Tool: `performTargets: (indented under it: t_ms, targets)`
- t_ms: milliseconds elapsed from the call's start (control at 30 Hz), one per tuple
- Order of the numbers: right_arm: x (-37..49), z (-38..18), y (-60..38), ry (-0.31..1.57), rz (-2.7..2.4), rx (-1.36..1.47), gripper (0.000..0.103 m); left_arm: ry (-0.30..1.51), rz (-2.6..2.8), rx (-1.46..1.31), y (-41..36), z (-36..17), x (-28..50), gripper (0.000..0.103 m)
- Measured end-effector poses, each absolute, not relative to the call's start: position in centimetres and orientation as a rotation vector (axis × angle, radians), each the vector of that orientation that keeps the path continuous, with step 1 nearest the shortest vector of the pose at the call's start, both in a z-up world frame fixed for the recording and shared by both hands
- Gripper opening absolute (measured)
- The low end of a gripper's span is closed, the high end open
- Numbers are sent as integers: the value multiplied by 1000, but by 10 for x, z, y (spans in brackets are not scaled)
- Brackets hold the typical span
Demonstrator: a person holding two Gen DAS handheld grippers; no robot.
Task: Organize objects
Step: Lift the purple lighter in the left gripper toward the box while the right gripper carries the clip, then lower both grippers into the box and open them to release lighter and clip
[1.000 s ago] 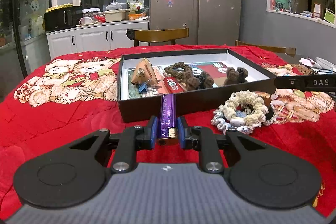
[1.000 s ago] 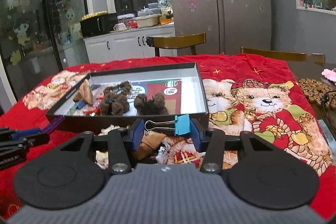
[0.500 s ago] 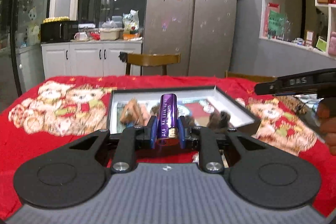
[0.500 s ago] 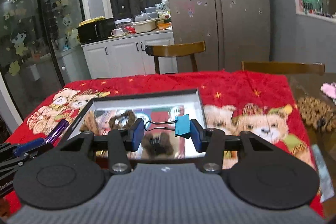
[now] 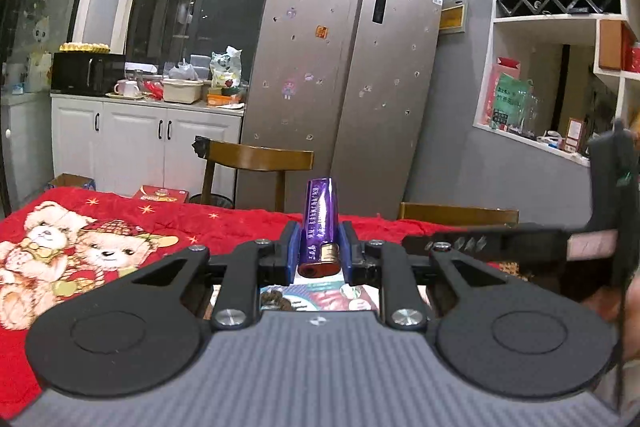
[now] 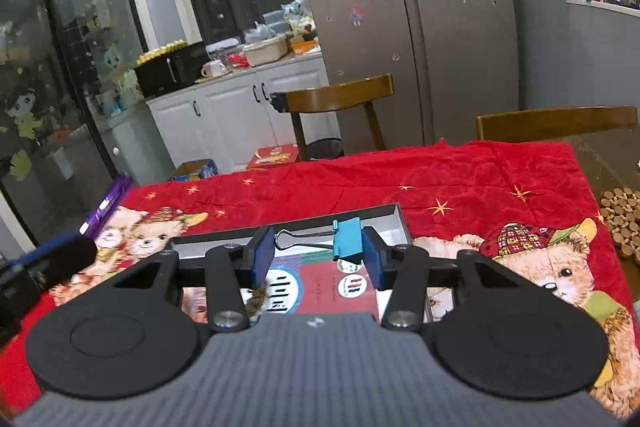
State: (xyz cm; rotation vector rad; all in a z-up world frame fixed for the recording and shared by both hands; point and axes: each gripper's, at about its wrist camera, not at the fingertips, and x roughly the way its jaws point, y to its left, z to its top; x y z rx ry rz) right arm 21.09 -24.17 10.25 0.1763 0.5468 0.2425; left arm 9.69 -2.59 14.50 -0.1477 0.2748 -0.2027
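Left wrist view: left claw (image 5: pixel 319 253) closed on purple lighter (image 5: pixel 320 227), held by its capped end, long axis running forward along fingers, tip tilted up. Box (image 5: pixel 320 297) glimpsed directly beneath claw, mostly hidden; drop judged to be straight down. Right claw seen at right edge.

Right wrist view: right claw (image 6: pixel 316 257) clamped on blue clip (image 6: pixel 347 242), long axis crosswise, wire handles at left pad. Box (image 6: pixel 394 223) lies below and just ahead, on red cloth (image 6: pixel 460 179) over table.
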Motion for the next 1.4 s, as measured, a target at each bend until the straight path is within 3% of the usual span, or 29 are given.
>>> performTargets:
  t_ms: [567, 900, 1400]
  targets:
    - [266, 37, -258, 681, 220, 219, 51, 487, -254, -224, -56, 71, 200, 25]
    - [270, 22, -264, 731, 266, 288, 51, 565, -228, -211, -53, 33, 215, 25]
    - [271, 14, -253, 763, 284, 244, 51, 586, -211, -179, -54, 21, 222, 25]
